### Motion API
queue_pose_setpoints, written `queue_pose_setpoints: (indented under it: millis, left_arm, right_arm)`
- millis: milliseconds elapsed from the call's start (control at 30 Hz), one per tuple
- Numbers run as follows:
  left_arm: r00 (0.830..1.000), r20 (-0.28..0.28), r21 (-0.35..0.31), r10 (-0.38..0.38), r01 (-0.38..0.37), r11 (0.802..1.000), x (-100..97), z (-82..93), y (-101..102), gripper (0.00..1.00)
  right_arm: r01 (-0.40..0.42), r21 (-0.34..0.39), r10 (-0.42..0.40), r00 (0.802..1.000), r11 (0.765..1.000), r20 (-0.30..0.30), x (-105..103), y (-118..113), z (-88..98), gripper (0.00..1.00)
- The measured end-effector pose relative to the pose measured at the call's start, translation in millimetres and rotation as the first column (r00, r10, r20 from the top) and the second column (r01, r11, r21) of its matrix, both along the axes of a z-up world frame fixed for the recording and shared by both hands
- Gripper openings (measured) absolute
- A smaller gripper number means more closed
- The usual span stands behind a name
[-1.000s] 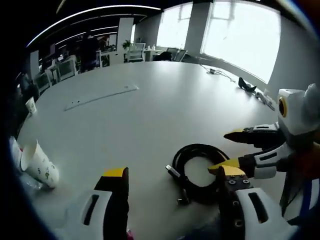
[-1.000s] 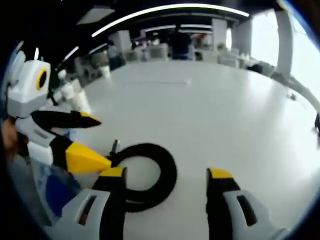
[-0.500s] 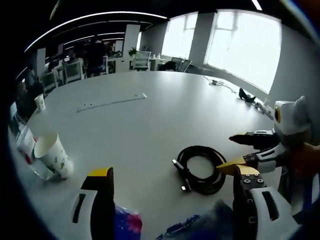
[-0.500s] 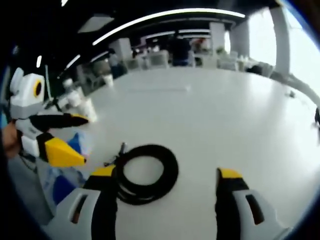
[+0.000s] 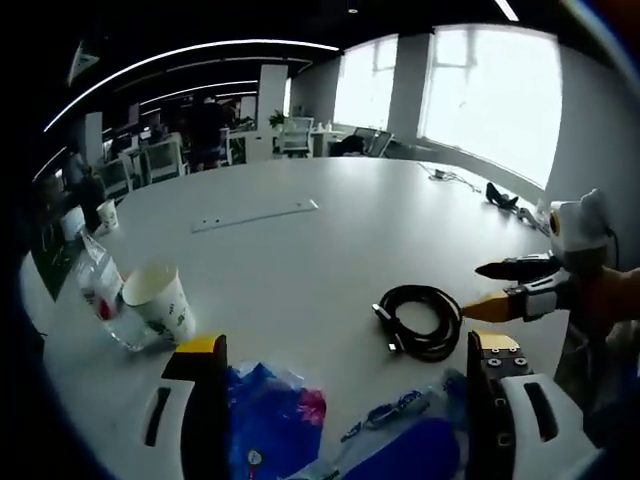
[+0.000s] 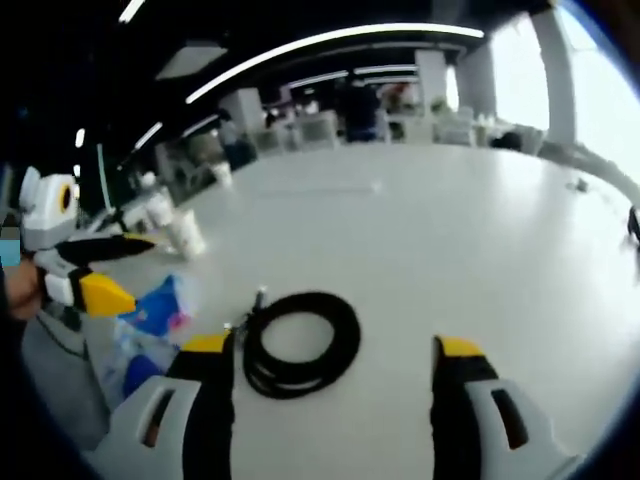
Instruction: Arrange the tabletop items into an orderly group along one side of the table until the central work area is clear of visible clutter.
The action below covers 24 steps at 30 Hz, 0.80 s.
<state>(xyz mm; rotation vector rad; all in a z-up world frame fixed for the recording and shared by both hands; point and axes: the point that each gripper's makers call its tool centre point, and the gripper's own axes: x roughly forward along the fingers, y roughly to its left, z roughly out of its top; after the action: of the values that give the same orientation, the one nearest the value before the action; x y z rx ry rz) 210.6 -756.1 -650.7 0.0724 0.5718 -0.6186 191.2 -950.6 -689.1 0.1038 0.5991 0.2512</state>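
Coiled black cable [image 6: 300, 343] on the table [image 6: 480, 240], just ahead between the right gripper's [image 6: 333, 352] released jaws.

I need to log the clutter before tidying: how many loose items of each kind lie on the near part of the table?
Cable: 1
Paper cup: 1
Plastic bottle: 1
Blue bag: 1
Total: 4
A long flat strip lies farther off on the table; I left it out.

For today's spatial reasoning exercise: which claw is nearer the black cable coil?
Right. The right claw frames the cable coil; the left claw sits over the blue bag, off to the coil's side.
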Motion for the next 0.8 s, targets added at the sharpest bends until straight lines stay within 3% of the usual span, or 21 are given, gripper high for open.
queue_pose_setpoints:
  millis: [167, 433, 567, 600, 700, 800]
  left_arm:
    - [0.999, -0.026, -0.002, 0.041, -0.041, 0.999, -11.1, -6.0, 23.0, 0.99]
    - [0.998, -0.010, -0.009, 0.054, -0.055, 0.998, -28.4, 7.7, 45.8, 0.99]
    - [0.994, -0.075, 0.013, 0.074, -0.074, 0.997, -46.5, -4.9, 64.1, 0.94]
    - [0.990, -0.116, 0.010, 0.079, -0.078, 0.997, -54.2, -9.3, 67.0, 0.91]
    - [0.990, -0.116, 0.028, 0.075, -0.072, 0.997, -62.7, -12.5, 72.8, 0.82]
    - [0.985, -0.135, 0.016, 0.105, -0.104, 0.994, -67.7, -15.2, 78.7, 0.86]
  right_arm:
    - [-0.022, 0.002, 0.022, 1.000, 1.000, -0.003, -3.8, 7.2, -0.1, 0.77]
    - [-0.027, 0.017, 0.027, 1.000, 1.000, -0.008, -11.3, 14.7, 1.7, 0.73]
    - [-0.032, 0.018, 0.032, 0.999, 0.999, -0.006, -16.5, 18.9, 3.0, 0.71]
    - [-0.032, 0.015, 0.032, 0.999, 0.999, -0.007, -18.8, 19.8, 2.4, 0.70]
    - [-0.042, 0.017, 0.042, 0.999, 0.999, -0.012, -24.7, 23.1, -1.7, 0.69]
    - [-0.043, 0.018, 0.044, 0.999, 0.999, -0.024, -30.6, 24.6, -4.4, 0.69]
